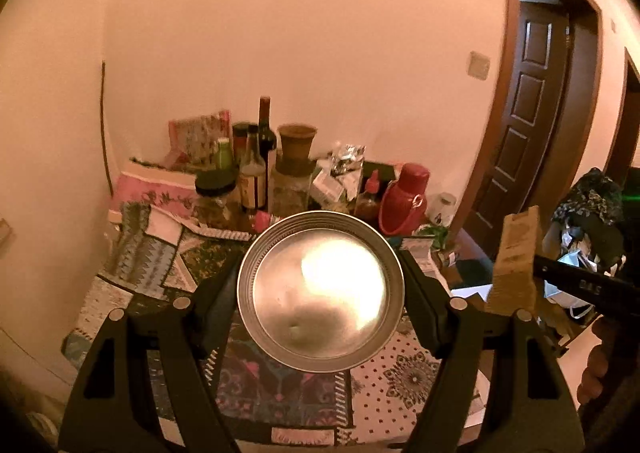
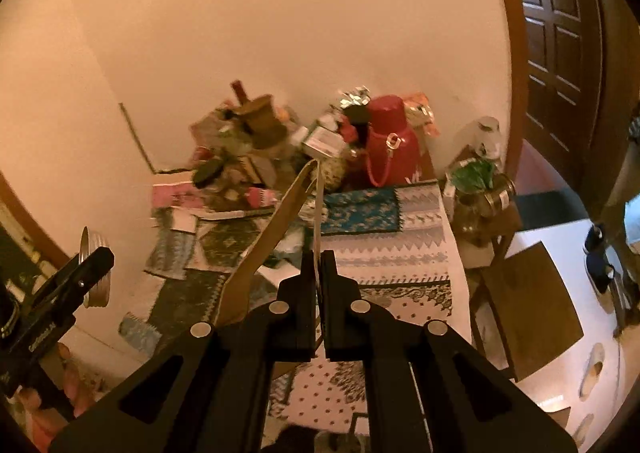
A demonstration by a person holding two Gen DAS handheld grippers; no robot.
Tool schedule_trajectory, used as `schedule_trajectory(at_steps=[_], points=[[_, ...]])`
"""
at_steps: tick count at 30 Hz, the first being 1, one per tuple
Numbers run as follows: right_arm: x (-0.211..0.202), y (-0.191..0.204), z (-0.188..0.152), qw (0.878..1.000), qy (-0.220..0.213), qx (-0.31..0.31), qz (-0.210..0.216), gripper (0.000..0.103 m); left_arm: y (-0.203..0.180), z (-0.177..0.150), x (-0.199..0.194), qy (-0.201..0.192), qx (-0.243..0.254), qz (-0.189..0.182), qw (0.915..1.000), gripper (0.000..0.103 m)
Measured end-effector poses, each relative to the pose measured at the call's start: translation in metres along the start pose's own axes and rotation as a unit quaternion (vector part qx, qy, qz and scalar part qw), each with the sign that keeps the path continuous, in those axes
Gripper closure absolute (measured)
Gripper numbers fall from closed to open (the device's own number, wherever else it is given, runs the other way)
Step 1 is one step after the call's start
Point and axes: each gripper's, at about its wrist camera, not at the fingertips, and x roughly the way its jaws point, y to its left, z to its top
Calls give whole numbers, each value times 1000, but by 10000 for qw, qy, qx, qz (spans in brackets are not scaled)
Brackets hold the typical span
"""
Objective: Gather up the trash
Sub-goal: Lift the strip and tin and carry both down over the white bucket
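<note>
A: How many round silver metal lids (image 1: 320, 291) are there?

B: One. There is also one flat brown cardboard piece (image 2: 264, 249).

A: And black two-finger grippers?

B: Two, a left gripper (image 1: 320, 293) and a right gripper (image 2: 320, 273).

A: What about the patterned tablecloth (image 1: 396, 377)?

B: One red plastic flask with a handle (image 1: 404, 197), one dark glass wine bottle with a red cap (image 1: 266, 133), and one upturned brown flowerpot (image 1: 297, 143). The smaller jars crowd together, so I cannot count them.

A: Doors?

B: One dark panelled wooden door (image 1: 524, 109).

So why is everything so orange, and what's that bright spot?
Left wrist view: warm indoor light tints everything; the glare sits on the metal lid, and the fisheye bends the door frame. Right wrist view: the table clutter is motion-blurred.
</note>
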Motion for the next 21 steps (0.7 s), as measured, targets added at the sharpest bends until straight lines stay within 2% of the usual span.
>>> schedule_trajectory(at_steps=[5, 11, 15, 21], points=[[-31, 20, -12, 9997, -178, -68, 147, 101, 2, -3, -40, -202, 96, -91, 9997, 29], [-67, 54, -40, 9991, -425, -46, 80, 101, 21, -17, -84, -356, 165, -362, 9986, 29], [-87, 78, -66, 9986, -526, 23, -84, 101, 43, -36, -119, -343, 222, -598, 9974, 29], [-121, 119, -118, 9976, -626, 192, -223, 101, 77, -75, -174, -241, 312, -758, 9963, 29]])
